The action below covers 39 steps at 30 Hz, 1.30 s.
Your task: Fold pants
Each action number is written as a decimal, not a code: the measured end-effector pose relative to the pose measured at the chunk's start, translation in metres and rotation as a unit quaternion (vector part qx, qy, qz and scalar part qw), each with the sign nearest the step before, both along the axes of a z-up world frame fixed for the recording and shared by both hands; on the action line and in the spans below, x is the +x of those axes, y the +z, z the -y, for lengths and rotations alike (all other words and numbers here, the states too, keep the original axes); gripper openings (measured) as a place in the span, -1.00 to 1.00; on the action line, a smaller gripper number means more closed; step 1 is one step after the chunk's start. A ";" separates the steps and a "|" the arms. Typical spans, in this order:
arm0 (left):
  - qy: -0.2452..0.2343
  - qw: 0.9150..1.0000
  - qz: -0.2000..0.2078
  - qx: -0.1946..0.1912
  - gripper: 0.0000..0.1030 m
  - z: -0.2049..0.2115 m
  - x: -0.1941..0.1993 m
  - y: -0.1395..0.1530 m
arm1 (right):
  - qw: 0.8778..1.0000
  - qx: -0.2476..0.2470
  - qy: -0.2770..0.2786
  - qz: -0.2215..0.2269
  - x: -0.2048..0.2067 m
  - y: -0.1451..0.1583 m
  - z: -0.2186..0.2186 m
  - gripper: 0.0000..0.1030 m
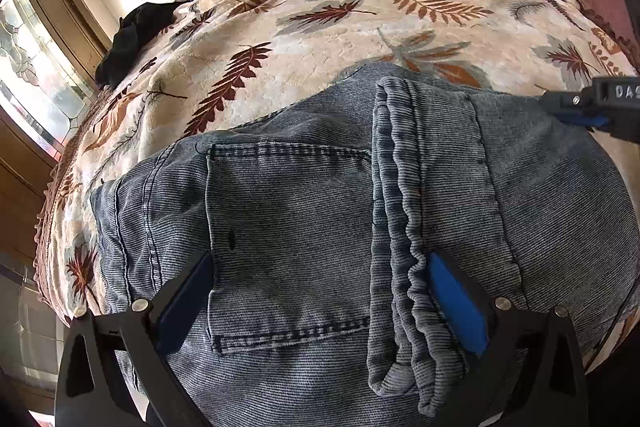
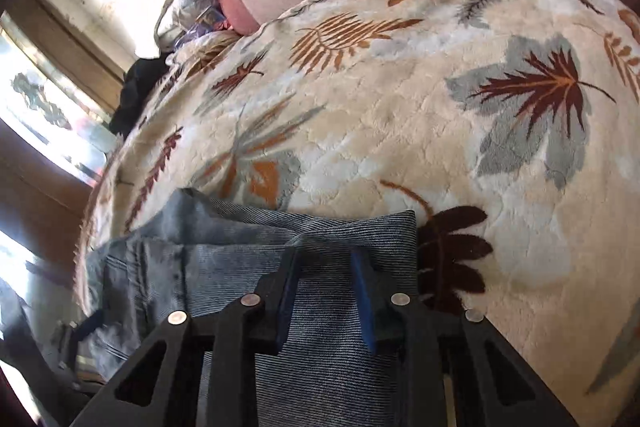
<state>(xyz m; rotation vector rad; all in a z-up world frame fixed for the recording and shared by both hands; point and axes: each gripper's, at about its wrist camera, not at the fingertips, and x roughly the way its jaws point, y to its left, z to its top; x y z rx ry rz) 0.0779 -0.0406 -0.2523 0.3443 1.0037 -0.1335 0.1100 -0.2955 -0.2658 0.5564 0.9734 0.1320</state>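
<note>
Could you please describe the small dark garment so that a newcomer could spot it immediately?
Start from the leaf-patterned blanket covering the bed, and follow it to its window-side edge. The black garment lies crumpled there; unlike the blue pants, it is plain black.

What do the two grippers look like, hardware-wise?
Both match: black angular linkage frames with triangular cutouts and round silver pivot pins, carrying blue pads on the inner faces of the fingers. Left gripper, right gripper. The left wrist view shows white lettering "DAS" on the right one's body. No cables or sleeves visible.
</note>
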 end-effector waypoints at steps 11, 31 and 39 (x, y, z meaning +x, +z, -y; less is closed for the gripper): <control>0.029 0.999 0.035 -0.002 1.00 -0.047 -0.022 0.037 | 1.000 -0.004 0.020 0.020 -0.066 0.018 -0.016 -0.29; 0.269 0.955 -0.050 -0.112 1.00 -0.259 -0.051 0.026 | 0.969 -0.065 0.182 0.156 -0.123 0.052 -0.114 0.10; 0.293 0.919 -0.136 -0.227 1.00 -0.256 -0.038 -0.006 | 0.972 -0.061 0.159 0.165 -0.122 0.055 -0.105 0.10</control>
